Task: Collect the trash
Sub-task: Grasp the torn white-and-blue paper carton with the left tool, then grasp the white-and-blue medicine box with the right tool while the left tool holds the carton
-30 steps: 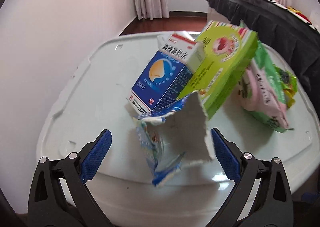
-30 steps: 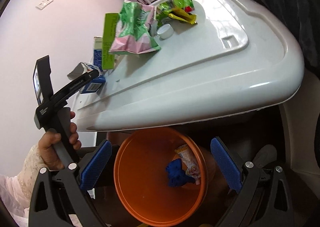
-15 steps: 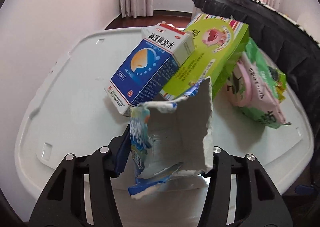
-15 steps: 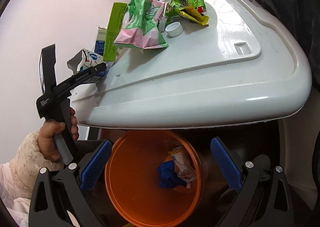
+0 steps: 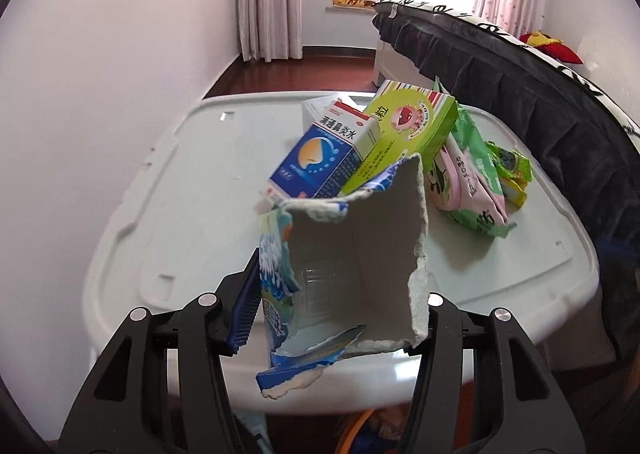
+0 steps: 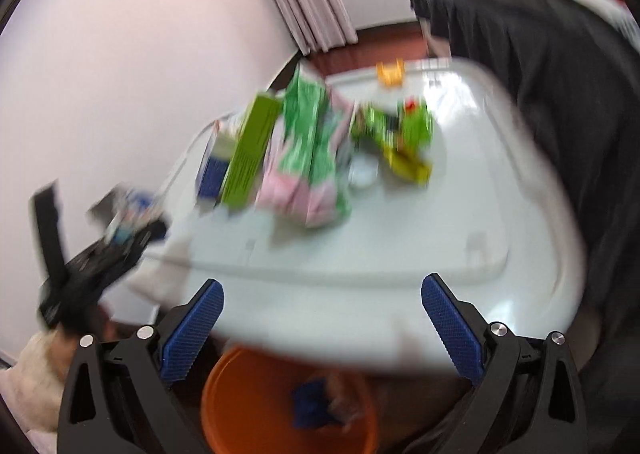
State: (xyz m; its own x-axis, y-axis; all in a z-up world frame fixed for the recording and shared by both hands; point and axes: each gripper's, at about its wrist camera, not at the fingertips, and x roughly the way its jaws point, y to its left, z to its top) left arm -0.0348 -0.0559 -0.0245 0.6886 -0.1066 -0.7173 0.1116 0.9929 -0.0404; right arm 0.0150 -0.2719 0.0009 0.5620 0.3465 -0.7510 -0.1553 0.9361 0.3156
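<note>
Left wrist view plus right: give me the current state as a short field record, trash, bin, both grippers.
left gripper: shut on torn carton, held at the table's near edge
right gripper: open, empty, above the bin
bin: orange bucket below the white table, trash already inside
still on table: blue box, green box, pink-green bag, small green wrapper
image quality: right wrist view motion-blurred
</note>
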